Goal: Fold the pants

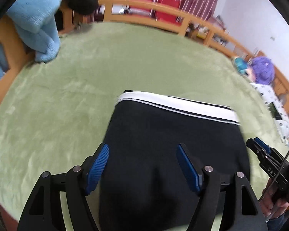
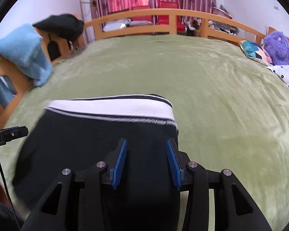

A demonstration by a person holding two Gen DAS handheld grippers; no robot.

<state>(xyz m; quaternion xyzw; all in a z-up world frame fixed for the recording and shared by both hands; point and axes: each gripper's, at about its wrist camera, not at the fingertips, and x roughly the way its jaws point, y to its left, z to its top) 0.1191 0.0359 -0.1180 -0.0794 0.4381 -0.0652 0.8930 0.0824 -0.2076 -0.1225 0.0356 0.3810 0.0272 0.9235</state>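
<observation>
Black pants [image 1: 163, 140] with a white, black-striped waistband [image 1: 175, 105] lie folded on the green bed cover [image 1: 67, 96]. My left gripper [image 1: 143, 150] is open just above the pants' near left part, holding nothing. My right gripper [image 2: 146, 146] is open above the pants [image 2: 98, 140] near their right edge, also empty. The waistband [image 2: 113, 108] lies at the far end. The right gripper's fingertips [image 1: 260, 146] show at the right edge of the left wrist view; the left gripper's tip [image 2: 11, 133] shows at the left edge of the right wrist view.
A light blue knit [image 2: 23, 52] and a black garment [image 2: 61, 26] hang over the wooden bed frame [image 2: 144, 13] at the far left. A patterned cushion [image 2: 254, 52], a purple plush toy [image 2: 277, 48] and a spotted cloth [image 2: 285, 75] lie at the right.
</observation>
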